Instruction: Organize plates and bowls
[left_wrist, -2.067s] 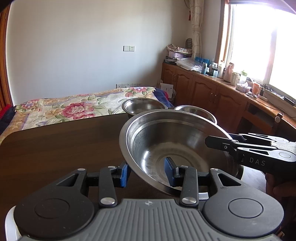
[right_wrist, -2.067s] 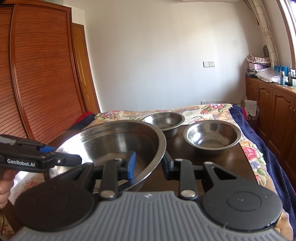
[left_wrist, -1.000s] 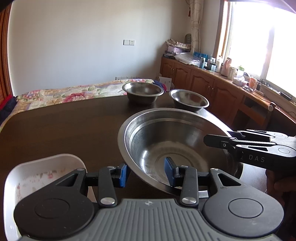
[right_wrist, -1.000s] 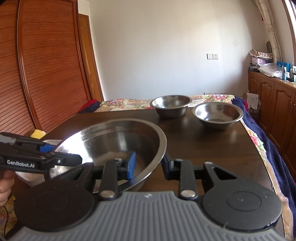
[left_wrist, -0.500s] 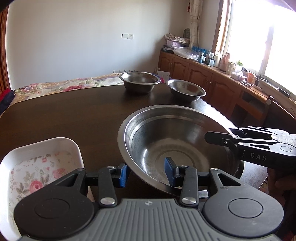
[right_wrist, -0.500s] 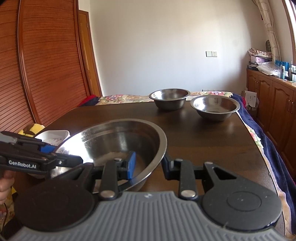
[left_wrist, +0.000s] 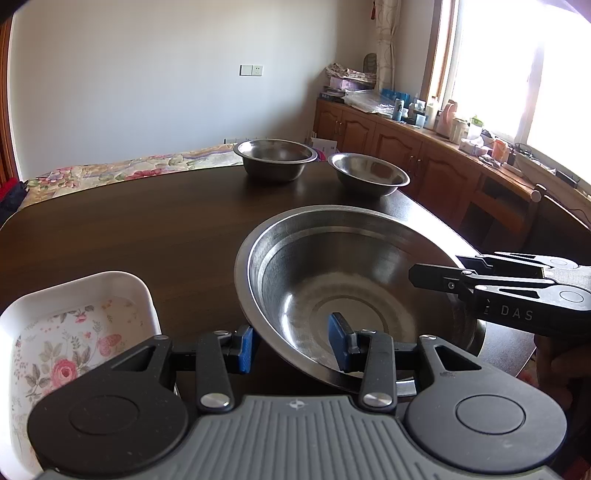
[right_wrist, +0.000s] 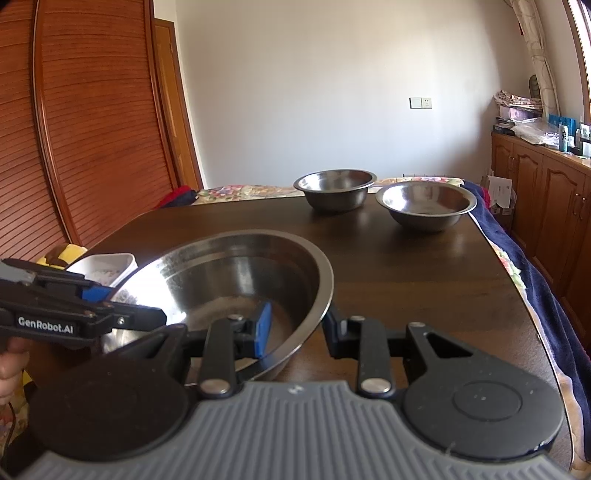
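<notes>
Now my left gripper (left_wrist: 291, 345) and my right gripper (right_wrist: 295, 326) both clamp the rim of the big steel bowl (left_wrist: 354, 280), low above the dark wooden tabletop (left_wrist: 147, 229). At 12 o'clock, at the far edge, two smaller steel bowls (left_wrist: 275, 157) stand near each other. At 9 o'clock of the big bowl lies a white floral dish (left_wrist: 74, 328). Behind the tabletop I see a flowered bed (left_wrist: 122, 168), at 2 o'clock wooden cabinets (left_wrist: 399, 144) under a bright window (left_wrist: 517, 66).
</notes>
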